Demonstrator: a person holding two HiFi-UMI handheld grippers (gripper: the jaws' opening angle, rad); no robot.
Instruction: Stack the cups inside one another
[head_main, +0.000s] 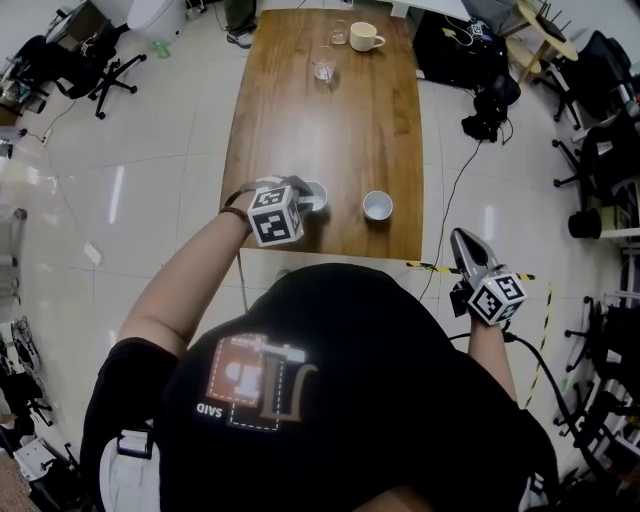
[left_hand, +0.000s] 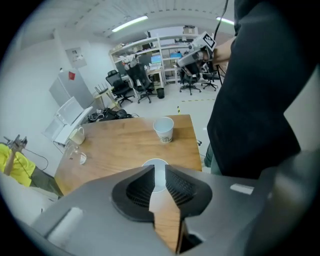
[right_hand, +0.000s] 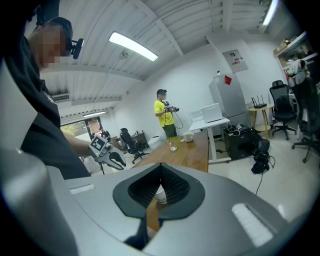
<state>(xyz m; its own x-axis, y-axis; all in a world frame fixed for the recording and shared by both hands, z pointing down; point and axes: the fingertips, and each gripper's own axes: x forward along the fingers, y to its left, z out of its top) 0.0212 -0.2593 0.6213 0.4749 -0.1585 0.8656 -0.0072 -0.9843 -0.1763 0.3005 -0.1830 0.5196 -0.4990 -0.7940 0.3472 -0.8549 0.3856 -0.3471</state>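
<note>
Two white paper cups stand apart near the front edge of the wooden table (head_main: 330, 130). The left cup (head_main: 316, 194) is partly hidden by my left gripper (head_main: 297, 190), which hovers just over it. In the left gripper view its jaws stand a narrow gap apart, and that cup's (left_hand: 156, 172) rim shows just beyond my left gripper (left_hand: 159, 170). The other cup (head_main: 377, 205) (left_hand: 164, 129) stands free to the right. My right gripper (head_main: 462, 243) is off the table's right side with its jaws closed on nothing; that cup (right_hand: 161, 196) shows low behind its fingers.
At the table's far end stand a cream mug (head_main: 365, 37) and two clear glasses (head_main: 323, 66). Office chairs (head_main: 95, 70), dark bags (head_main: 455, 45) and cables lie on the floor around. A person in yellow (right_hand: 164, 114) stands beyond the far end.
</note>
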